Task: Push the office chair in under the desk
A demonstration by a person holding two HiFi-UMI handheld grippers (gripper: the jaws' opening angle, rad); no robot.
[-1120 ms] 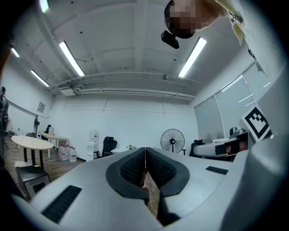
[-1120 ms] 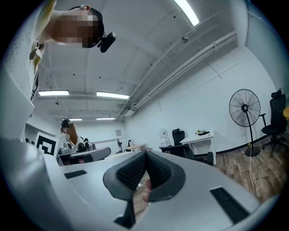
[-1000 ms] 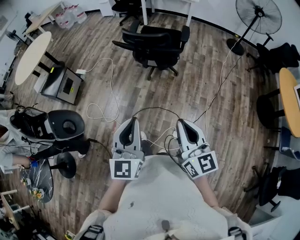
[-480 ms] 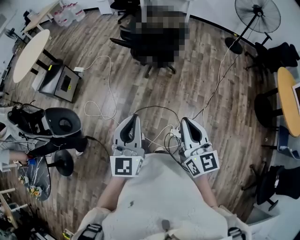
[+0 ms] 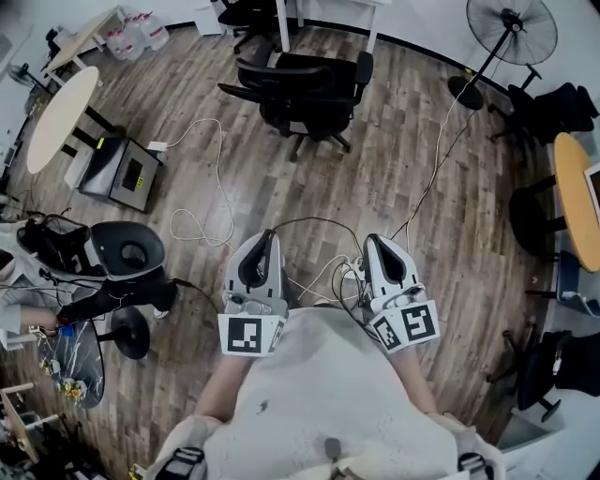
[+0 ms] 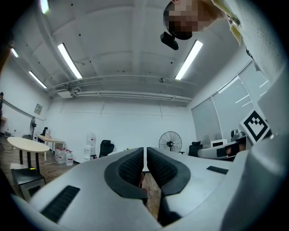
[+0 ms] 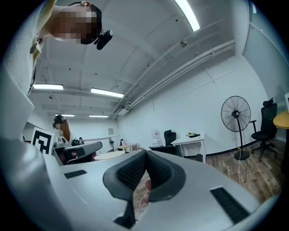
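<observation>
On the wood floor (image 5: 375, 187) in front of us, the black office chair (image 5: 305, 89) stands just before the white surface (image 7: 192, 139), not pushed under it. We hold the left gripper (image 5: 266, 238) and the right gripper (image 5: 374, 242) side by side near our body, well apart from the chair. Both have their jaws pressed together, pinching nothing. White cables (image 5: 220, 178) lie on the floor.

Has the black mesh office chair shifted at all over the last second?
No. The black office chair stands just as near the white desk's legs behind it as before, not yet pushed under.
</observation>
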